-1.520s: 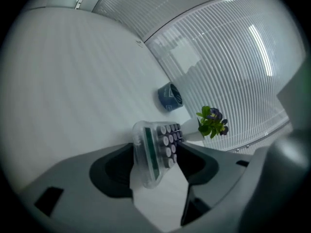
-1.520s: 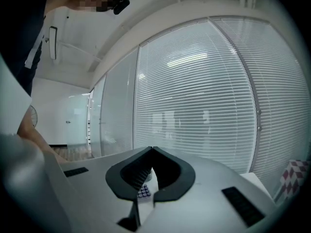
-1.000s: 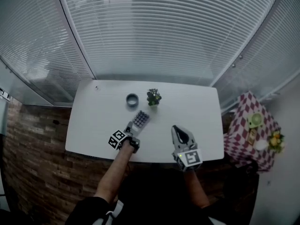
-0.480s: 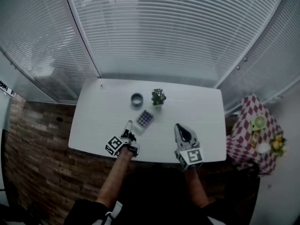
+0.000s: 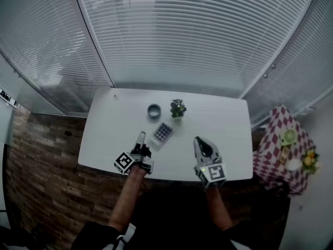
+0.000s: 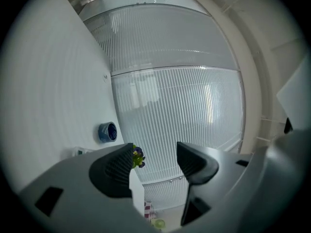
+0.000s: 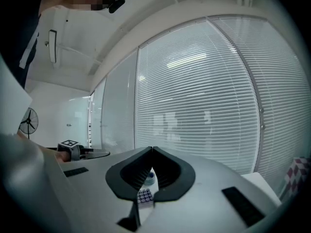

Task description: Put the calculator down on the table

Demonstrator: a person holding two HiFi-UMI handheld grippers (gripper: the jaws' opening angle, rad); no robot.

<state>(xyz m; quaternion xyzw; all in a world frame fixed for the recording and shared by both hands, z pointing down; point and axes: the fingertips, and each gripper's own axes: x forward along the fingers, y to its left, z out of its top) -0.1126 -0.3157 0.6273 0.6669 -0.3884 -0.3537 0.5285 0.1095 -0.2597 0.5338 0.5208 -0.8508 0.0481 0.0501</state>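
Observation:
The calculator [image 5: 162, 133], white with dark keys, lies flat on the white table [image 5: 223, 124], near its middle. My left gripper [image 5: 140, 138] sits just left of and nearer than the calculator, apart from it; in the left gripper view [image 6: 154, 154] its jaws stand open with nothing between them. My right gripper [image 5: 198, 140] hovers over the table's near right part, away from the calculator. Its jaws are shut and empty [image 7: 152, 149]. A strip of the calculator [image 7: 144, 196] shows below the closed tips.
A blue ring [image 5: 154, 110] and a small potted plant [image 5: 178, 108] stand behind the calculator. Window blinds [image 5: 182, 35] rise past the table's far edge. A side table with a red checked cloth [image 5: 274, 142] stands at the right, a brick wall [image 5: 41, 155] at the left.
My left gripper let go of the calculator, which now lies on the table, and drew back toward the near edge. The right gripper stayed put.

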